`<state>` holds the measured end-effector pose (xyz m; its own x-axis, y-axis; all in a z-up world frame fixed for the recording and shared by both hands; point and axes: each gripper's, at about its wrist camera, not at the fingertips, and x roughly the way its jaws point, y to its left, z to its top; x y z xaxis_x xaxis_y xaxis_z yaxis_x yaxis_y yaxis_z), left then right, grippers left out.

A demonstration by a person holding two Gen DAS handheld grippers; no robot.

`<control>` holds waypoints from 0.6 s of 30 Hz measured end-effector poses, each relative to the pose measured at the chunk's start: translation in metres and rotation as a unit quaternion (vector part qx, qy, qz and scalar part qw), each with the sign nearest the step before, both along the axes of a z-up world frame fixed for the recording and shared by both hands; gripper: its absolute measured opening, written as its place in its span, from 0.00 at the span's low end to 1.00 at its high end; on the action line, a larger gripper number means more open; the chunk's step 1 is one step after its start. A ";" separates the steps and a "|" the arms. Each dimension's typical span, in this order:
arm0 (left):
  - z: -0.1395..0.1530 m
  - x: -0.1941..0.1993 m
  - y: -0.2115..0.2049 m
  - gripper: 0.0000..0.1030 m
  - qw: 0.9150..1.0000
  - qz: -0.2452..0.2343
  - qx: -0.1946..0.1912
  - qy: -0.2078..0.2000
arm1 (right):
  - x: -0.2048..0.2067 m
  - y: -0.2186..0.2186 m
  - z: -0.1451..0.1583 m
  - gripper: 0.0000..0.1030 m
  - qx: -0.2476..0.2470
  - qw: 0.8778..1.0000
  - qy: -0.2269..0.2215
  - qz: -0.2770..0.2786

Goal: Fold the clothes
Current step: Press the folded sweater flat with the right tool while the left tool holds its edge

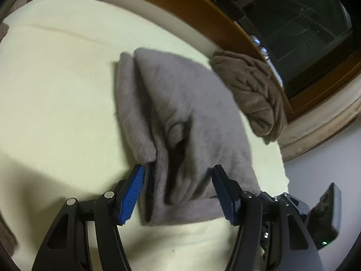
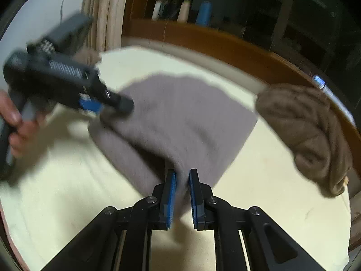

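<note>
Grey garment (image 1: 180, 117) lies ahead of both tools: right gripper (image 2: 182, 192) pinches its near edge, left gripper (image 1: 178, 194) gapes wide over the near end, gripping nothing

The right view is motion-blurred: the left gripper (image 2: 90, 106) smears, so its jaw state cannot be read there. The hand (image 2: 13, 122) holding it is cut off by the frame's left edge. The grey garment (image 2: 180, 117) hides its own lower layers and the cream cover (image 2: 259, 180) beneath. The brown garment (image 1: 252, 90) blocks part of the wooden frame (image 1: 203, 9). Items behind the glass (image 2: 203, 13) are too dim to identify.
</note>
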<state>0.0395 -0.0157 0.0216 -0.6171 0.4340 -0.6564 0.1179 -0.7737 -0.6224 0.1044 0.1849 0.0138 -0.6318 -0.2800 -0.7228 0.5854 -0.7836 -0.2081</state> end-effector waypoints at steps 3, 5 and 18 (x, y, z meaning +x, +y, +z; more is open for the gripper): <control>0.002 0.003 -0.001 0.63 1.000 0.001 0.002 0.004 | -0.005 0.009 -0.003 0.13 -0.029 0.999 -0.016 -0.006; 0.003 0.005 -0.001 0.64 1.000 0.002 0.003 0.007 | -0.006 0.014 0.002 0.14 -0.043 0.999 -0.019 -0.014; 0.007 0.002 -0.004 0.78 0.999 0.006 0.041 0.004 | 0.007 0.019 0.007 0.74 -0.060 0.998 0.008 -0.016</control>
